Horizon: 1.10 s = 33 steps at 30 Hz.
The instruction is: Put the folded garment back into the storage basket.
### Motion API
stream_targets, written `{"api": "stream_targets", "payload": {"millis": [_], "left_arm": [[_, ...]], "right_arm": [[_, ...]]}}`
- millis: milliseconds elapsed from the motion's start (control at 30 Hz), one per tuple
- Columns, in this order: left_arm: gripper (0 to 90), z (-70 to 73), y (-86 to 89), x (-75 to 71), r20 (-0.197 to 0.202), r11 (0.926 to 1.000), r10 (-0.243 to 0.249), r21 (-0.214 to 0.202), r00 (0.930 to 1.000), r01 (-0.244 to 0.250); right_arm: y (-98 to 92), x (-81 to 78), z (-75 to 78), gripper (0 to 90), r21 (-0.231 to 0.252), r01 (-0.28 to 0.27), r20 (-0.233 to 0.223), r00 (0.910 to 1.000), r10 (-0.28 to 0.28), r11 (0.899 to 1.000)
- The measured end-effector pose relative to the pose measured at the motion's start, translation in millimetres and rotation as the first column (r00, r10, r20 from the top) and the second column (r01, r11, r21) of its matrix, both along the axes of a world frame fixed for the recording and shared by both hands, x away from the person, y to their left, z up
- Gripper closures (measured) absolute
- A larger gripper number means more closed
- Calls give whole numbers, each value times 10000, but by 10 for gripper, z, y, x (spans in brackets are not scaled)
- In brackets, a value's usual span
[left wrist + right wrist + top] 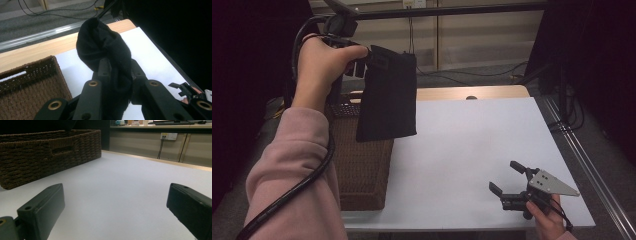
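A black cloth (388, 95) hangs flat and long from my left gripper (359, 62), which is raised high above the brown wicker basket (362, 165) at the table's left side. In the left gripper view the cloth (105, 47) is bunched between the jaws, which are shut on it. My right gripper (507, 177) rests low near the front right corner of the white table (472, 135), held by a hand. Its jaws stand wide apart with nothing between them, and its view looks across the table toward the basket (50, 152).
The basket (27, 92) takes up the table's left edge. A wooden strip (472, 92) runs along the far edge. Dark frame posts and cables stand beyond the table. A thick black cable (297, 185) trails along the left sleeve.
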State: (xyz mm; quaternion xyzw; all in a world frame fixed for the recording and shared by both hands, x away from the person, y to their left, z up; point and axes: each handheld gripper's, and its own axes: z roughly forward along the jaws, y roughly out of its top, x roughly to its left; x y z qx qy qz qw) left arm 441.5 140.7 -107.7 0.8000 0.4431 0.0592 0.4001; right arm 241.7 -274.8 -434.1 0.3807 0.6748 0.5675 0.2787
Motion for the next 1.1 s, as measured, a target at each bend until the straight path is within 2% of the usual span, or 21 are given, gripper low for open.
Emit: {"api": "stream_targets", "payload": {"millis": [133, 533, 800, 1100], "left_arm": [[766, 22, 66, -12, 49, 9997, 197, -138, 9998, -196], [765, 92, 237, -38, 3, 9991, 415, -33, 9991, -415], [765, 92, 363, -57, -16, 9982, 589, -74, 9983, -589], [766, 58, 523, -75, -47, 9978, 657, 134, 9978, -657]], "right_arm": [[1, -4, 0, 16, 45, 5, -28, 10000, -4, 10000], [6, -6, 0, 16, 48, 11, -72, 10000, -11, 10000], [6, 1, -3, 16, -20, -75, 0, 10000, 75, 10000], [15, 7, -10, 16, 32, -135, 43, 9999, 135, 9999]]}}
